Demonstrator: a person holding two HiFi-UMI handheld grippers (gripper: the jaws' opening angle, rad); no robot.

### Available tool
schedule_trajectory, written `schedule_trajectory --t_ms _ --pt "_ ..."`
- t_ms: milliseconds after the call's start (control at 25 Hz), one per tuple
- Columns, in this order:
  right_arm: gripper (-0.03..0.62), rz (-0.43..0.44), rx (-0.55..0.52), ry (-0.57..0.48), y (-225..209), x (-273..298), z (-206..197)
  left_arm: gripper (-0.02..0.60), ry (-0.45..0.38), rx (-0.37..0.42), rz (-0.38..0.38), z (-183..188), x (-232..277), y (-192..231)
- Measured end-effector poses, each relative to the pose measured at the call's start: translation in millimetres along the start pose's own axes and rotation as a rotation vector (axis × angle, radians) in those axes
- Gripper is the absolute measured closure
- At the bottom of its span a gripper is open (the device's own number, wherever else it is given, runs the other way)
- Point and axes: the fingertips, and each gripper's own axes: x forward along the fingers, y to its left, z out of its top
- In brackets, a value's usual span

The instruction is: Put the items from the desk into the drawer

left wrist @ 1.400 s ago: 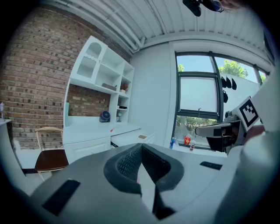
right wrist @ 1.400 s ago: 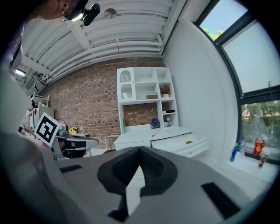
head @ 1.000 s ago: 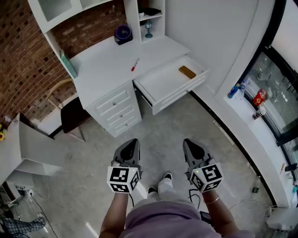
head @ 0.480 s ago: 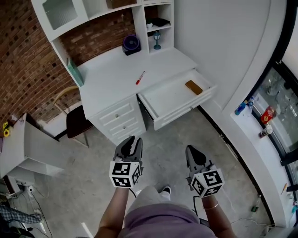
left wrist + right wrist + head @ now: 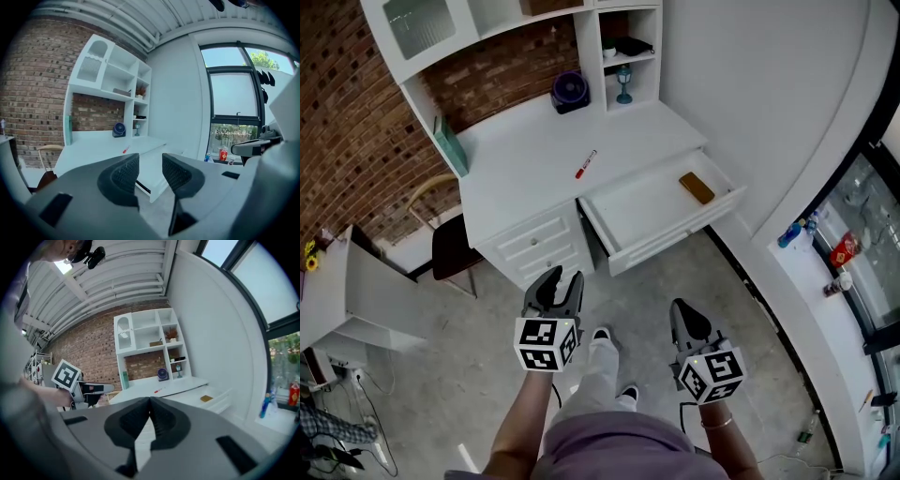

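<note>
We aim our empty left gripper point(image 5: 562, 280), jaws just opening, across the red marker point(image 5: 586, 164) at upper centre; our right gripper point(image 5: 682, 309) is pressed together

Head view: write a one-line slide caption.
Facing the desk: red pen on top, brown block in the open drawer; left gripper empty, jaws just opened; right gripper shut.

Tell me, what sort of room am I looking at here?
Probably a home study, or a showroom copy of one: a white desk with an open drawer and shelves above it stands against a brick wall, with a chair beside it.
</note>
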Motion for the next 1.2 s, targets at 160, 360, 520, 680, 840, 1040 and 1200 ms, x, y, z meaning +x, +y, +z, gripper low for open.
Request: schedule_trajectory --t_ms 160,360,520,680,840,1040,1200 --pt "0.589 0.0 0.006 0.01 -5.5 26.7 4.2 0.43 -0.005 -0.008 -0.005 4.8 26.6 18.1" --pt "0.589 -0.006 0.02 0.019 -15.9 68.8 11.0 0.406 -0.004 -0.012 -0.013 11.0 66.3 44.2" --pt "0.589 -0.011 0.015 0.031 -24.0 111.2 16.1 0.391 0.001 -0.011 -0.007 16.2 100.5 71.8" --pt "0.589 -0.026 0.013 0.033 -31.5 151.0 26.2 0.376 0.006 -0.022 -0.009 20.6 132.5 99.0" --pt "0.589 -0.046 0.014 0.037 -34.6 184.0 36.6 0.37 0.016 -0.033 -0.022 26.0 161.0 124.3" --pt "0.589 -0.066 0.015 0.036 -37.1 218.5 47.6 0.362 0.02 -0.022 -0.047 35.9 192.0 146.7" --pt "0.589 -0.084 0.013 0.041 -37.8 235.9 53.2 0.362 0.024 -0.026 -0.058 39.8 210.5 161.4"
